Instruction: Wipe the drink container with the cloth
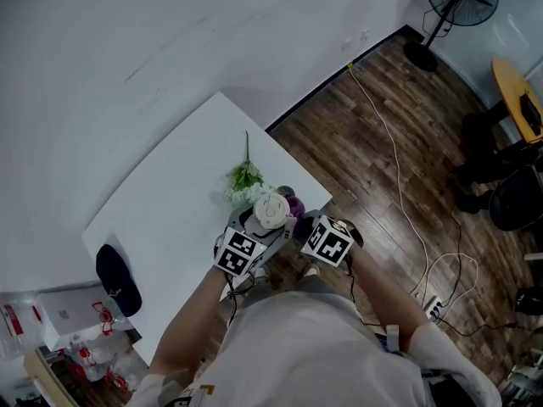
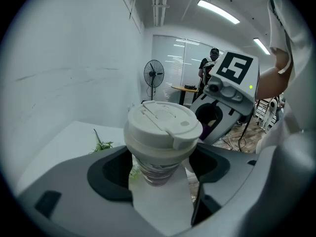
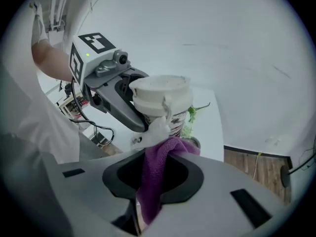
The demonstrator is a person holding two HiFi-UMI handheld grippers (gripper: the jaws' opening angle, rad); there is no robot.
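A drink cup with a white lid [image 2: 161,127] and a patterned body is held off the table, my left gripper [image 2: 160,174] shut on its lower part. In the head view the cup's lid [image 1: 271,211] shows just past the left gripper [image 1: 251,242]. My right gripper [image 3: 153,181] is shut on a purple cloth [image 3: 155,174], whose bunched end presses against the side of the cup [image 3: 165,105]. In the head view the right gripper [image 1: 316,236] sits close to the right of the cup, with a bit of the purple cloth [image 1: 294,205] showing.
A white table [image 1: 170,227] stands against the wall, carrying a sprig of green and white flowers [image 1: 244,179] behind the cup and a dark cap [image 1: 117,278] at its left end. Wooden floor with cables [image 1: 407,219], a fan [image 1: 454,7] and chairs lie to the right.
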